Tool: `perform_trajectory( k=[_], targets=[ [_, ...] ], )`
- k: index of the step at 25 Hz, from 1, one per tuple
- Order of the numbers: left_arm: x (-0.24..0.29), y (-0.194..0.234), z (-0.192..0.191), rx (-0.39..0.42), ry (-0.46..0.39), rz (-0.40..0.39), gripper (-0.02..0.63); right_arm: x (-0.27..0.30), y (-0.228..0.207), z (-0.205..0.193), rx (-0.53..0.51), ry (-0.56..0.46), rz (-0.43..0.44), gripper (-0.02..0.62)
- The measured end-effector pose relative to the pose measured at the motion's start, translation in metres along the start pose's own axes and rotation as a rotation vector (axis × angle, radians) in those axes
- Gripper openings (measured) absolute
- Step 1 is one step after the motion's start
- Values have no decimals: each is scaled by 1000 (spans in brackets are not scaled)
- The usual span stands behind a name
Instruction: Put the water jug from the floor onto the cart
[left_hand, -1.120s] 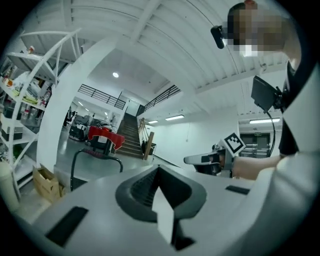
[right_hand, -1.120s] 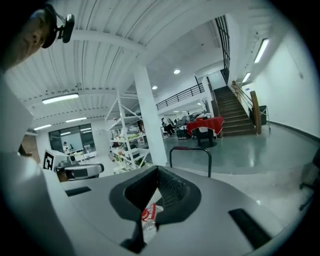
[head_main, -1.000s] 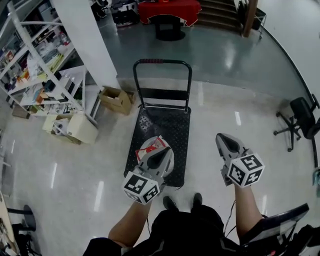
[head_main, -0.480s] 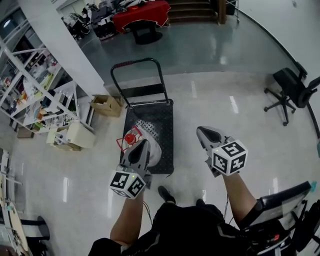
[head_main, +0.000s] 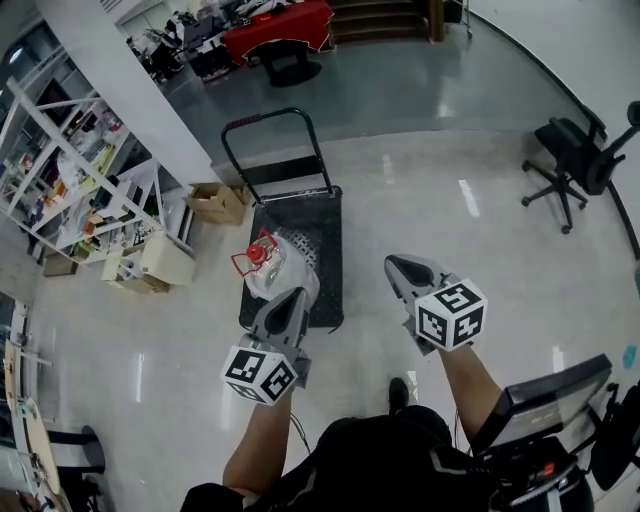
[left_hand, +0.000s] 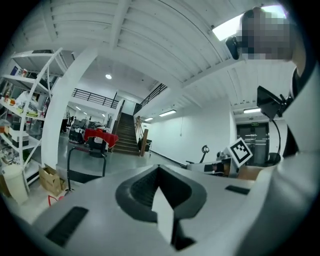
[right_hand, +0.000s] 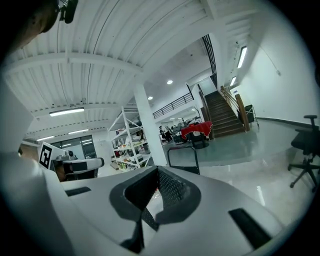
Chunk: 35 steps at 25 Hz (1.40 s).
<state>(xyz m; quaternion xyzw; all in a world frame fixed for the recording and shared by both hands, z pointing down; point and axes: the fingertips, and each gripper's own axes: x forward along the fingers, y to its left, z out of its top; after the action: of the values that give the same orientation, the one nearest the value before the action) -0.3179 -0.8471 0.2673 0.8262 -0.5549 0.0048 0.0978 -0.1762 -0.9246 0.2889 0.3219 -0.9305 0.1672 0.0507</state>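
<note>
One cardboard box (head_main: 222, 202) beside cart (head_main: 322, 222)

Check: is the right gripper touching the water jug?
Apart. Head view shows the cart and floor between the right gripper and the water jug.

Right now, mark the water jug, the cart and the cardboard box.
water jug (head_main: 290, 265), head view, on its clear body.
cart (head_main: 312, 212), head view, on the bare dark deck.
cardboard box (head_main: 222, 203), head view, on its top.
</note>
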Motion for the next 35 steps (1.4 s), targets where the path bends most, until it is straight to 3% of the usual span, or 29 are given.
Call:
perform_trajectory(
  k=[12, 16, 25, 29, 35],
  targets=[
    [-159, -77, -31, -13, -5, -144, 2, -113, 138, -65, 9, 5, -83, 3],
    [-204, -115, -41, 24, -11, -184, 2, -173, 177, -83, 10, -12, -105, 3],
    [-286, -207, -61, 40, -11, -175, 2, -301, 225, -112, -31, -34, -132, 3],
    [-326, -256, -81, 34, 9, -147, 2, -362, 242, -137, -48, -30, -104, 3],
    [-388, -330, -93, 12, 65, -125, 2, -451, 267, -160, 1, -30, -96, 3]
  ],
)
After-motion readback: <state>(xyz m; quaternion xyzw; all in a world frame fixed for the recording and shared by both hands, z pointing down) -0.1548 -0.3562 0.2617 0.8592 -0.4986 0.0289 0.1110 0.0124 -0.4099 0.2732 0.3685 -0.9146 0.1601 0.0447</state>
